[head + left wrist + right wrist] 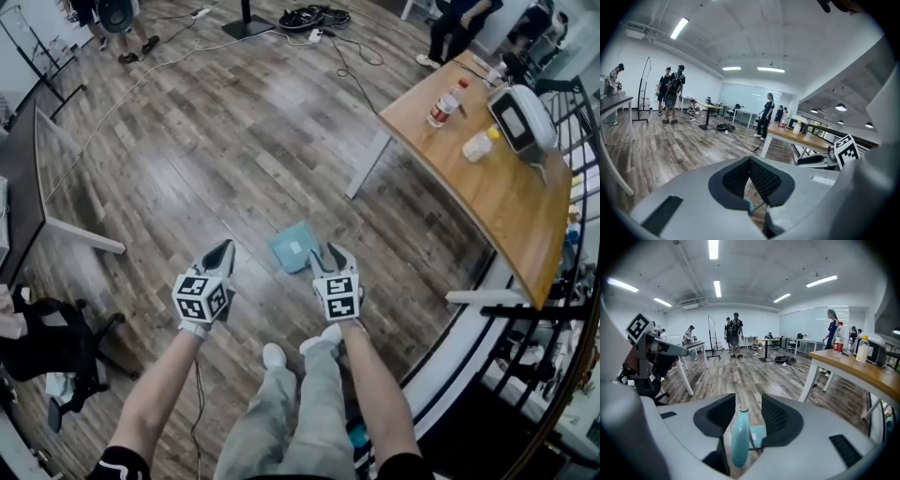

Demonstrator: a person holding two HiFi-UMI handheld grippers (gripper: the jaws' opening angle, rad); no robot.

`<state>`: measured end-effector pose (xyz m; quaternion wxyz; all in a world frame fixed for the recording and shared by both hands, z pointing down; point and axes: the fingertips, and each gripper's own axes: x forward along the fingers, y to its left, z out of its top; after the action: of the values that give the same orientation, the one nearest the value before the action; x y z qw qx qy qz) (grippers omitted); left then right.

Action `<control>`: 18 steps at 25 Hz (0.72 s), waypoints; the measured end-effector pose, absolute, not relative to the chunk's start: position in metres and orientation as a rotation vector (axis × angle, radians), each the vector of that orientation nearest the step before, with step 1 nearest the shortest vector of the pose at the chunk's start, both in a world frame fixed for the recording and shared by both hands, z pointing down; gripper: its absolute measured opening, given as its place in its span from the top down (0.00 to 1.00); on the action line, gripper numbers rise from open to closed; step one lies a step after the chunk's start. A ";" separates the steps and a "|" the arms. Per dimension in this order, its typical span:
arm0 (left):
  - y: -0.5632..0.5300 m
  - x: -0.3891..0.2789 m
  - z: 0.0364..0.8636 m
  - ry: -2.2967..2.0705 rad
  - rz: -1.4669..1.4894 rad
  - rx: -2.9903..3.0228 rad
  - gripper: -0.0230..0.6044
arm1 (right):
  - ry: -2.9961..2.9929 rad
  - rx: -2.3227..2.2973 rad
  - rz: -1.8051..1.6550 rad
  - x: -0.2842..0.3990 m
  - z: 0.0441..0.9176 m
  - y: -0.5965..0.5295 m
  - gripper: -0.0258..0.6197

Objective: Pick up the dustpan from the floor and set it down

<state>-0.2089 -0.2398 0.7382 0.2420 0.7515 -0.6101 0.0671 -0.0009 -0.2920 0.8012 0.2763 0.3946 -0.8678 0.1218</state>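
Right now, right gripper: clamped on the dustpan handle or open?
Open. The dustpan handle stands between the right gripper's jaws, but the jaws are apart and a clear gap shows on the handle's right side.

Wood-plank floor (pixel 234 141): your teal dustpan (pixel 292 247) lies on it just ahead of your shoes (pixel 273 355). Cable bundle (pixel 314 17) and white cord (pixel 141 75) toward the floor's far edge. Tabletop (pixel 487 187) along the right edge carries a red-capped bottle (pixel 444 105), a white bottle (pixel 478 144) and a grey-and-white appliance (pixel 521 120) at its far end.
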 end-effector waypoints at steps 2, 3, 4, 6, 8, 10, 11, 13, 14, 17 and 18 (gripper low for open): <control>-0.236 -0.204 0.723 -1.658 0.187 2.067 0.97 | -2.340 1.092 0.346 0.006 0.781 -0.293 0.71; -0.235 -0.202 0.715 -1.654 0.186 2.072 0.97 | -2.349 1.108 0.360 0.009 0.771 -0.293 0.73; -0.233 -0.201 0.706 -1.651 0.181 2.075 0.97 | -2.362 1.123 0.374 0.012 0.759 -0.292 0.76; -0.231 -0.199 0.687 -1.650 0.165 2.078 0.97 | -2.390 1.138 0.399 0.015 0.734 -0.288 0.81; -0.230 -0.196 0.668 -1.654 0.152 2.079 0.97 | -2.413 1.138 0.397 0.017 0.708 -0.282 0.86; -0.230 -0.193 0.648 -1.660 0.136 2.083 0.97 | -2.435 1.142 0.367 0.020 0.684 -0.278 0.90; -0.230 -0.192 0.637 -1.663 0.126 2.087 0.97 | -2.444 1.145 0.352 0.022 0.672 -0.277 0.92; -0.230 -0.190 0.616 -1.669 0.110 2.097 0.97 | -2.467 1.147 0.334 0.025 0.647 -0.275 0.95; -0.229 -0.188 0.606 -1.671 0.106 2.102 0.97 | -2.478 1.143 0.335 0.026 0.635 -0.272 0.96; -0.224 -0.182 0.575 -1.665 0.106 2.136 0.97 | -2.494 1.128 0.337 0.026 0.597 -0.262 0.96; -0.222 -0.180 0.566 -1.662 0.106 2.149 0.97 | -2.496 1.127 0.327 0.026 0.585 -0.259 0.96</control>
<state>-0.1802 -0.2216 0.5658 0.2097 0.7728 -0.5978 0.0382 0.0262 -0.2587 0.5851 0.1906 0.4012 -0.8884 0.1162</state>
